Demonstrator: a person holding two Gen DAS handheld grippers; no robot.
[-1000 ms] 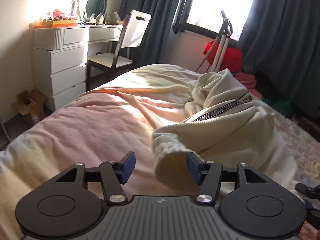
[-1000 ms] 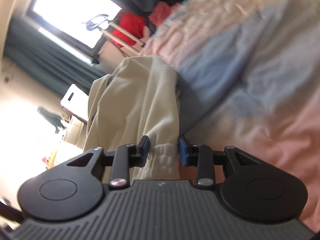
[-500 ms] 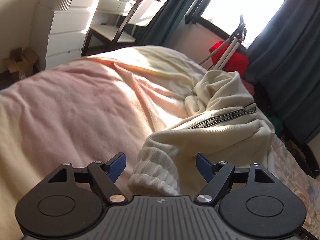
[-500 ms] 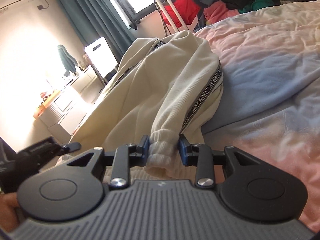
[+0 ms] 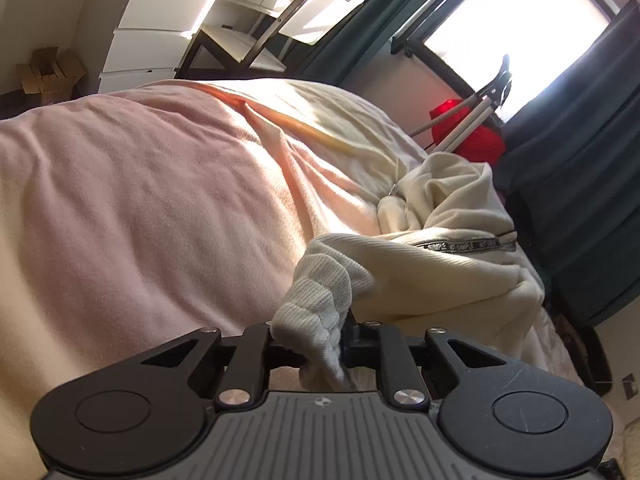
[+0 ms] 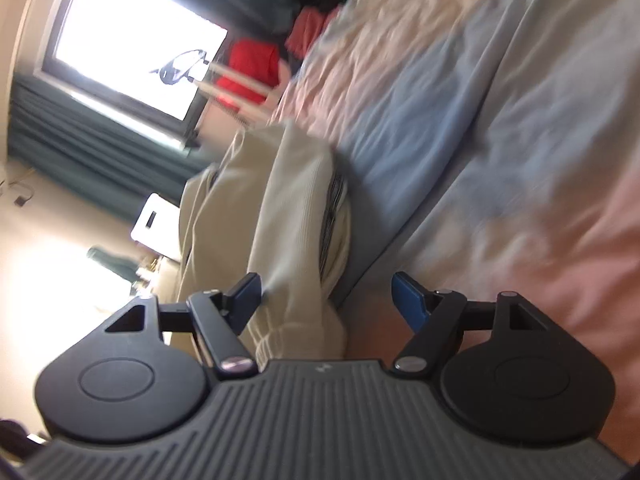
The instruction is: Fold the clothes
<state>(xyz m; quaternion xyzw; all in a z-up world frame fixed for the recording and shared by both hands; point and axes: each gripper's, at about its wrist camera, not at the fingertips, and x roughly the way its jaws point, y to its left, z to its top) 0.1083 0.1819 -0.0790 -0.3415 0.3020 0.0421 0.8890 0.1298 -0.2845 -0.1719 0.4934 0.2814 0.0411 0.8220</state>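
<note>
A cream sweatshirt point(image 5: 448, 272) with a grey lettered tape stripe lies bunched on the bed's right side. My left gripper point(image 5: 310, 338) is shut on its ribbed cuff point(image 5: 320, 304), which bulges up between the hidden pads. The right wrist view is rolled sideways and blurred. There the same cream sweatshirt point(image 6: 288, 208) runs up from the frame's lower middle. My right gripper point(image 6: 326, 294) stands open, blue pads wide apart, with the other sleeve lying loose between them, closer to the left pad.
The pink and cream bedcover point(image 5: 140, 200) spreads to the left, with blue patches point(image 6: 420, 112) in the right wrist view. White drawers point(image 5: 152, 28) and a chair point(image 5: 280, 20) stand beyond the bed. A red bag point(image 5: 468, 132), metal legs, teal curtains point(image 5: 580, 140) and a bright window are on the right.
My left gripper has gone from open around the ribbed cuff to shut on it. My right gripper has let go of the other sleeve cuff and opened, and its view has rolled sideways.
</note>
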